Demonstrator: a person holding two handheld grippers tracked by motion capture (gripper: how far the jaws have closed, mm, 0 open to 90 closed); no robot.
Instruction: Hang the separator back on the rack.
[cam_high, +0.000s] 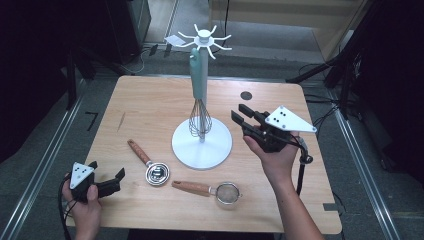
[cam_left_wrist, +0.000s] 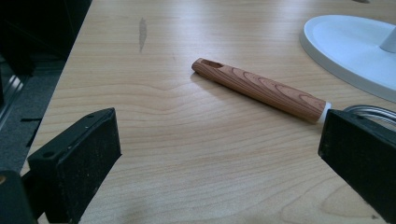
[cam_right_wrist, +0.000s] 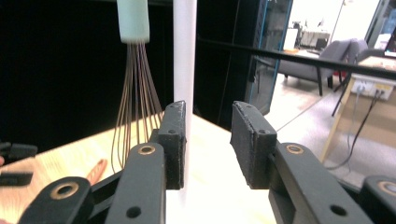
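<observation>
Worktop (cam_high: 150, 107) of pale wood carries everything. Nearest, at the left corner, the left gripper (cam_high: 107, 181) rests with its fingers wide apart and empty. Just beyond lie a small strainer (cam_high: 227, 193) and a steel measuring cup (cam_high: 157, 174), both wood-handled; what the cup holds cannot be told. Farther right, the right gripper (cam_high: 245, 116) is held above the surface, fingers parted with nothing between them. Behind stands a white rack (cam_high: 202, 145), a whisk (cam_high: 199, 95) hanging from one hook.

One whisk (cam_high: 200, 120) (hanging), one stand (cam_high: 202, 145), one measuring spoon (cam_high: 150, 164), one strainer (cam_high: 215, 191), two grippers.
</observation>
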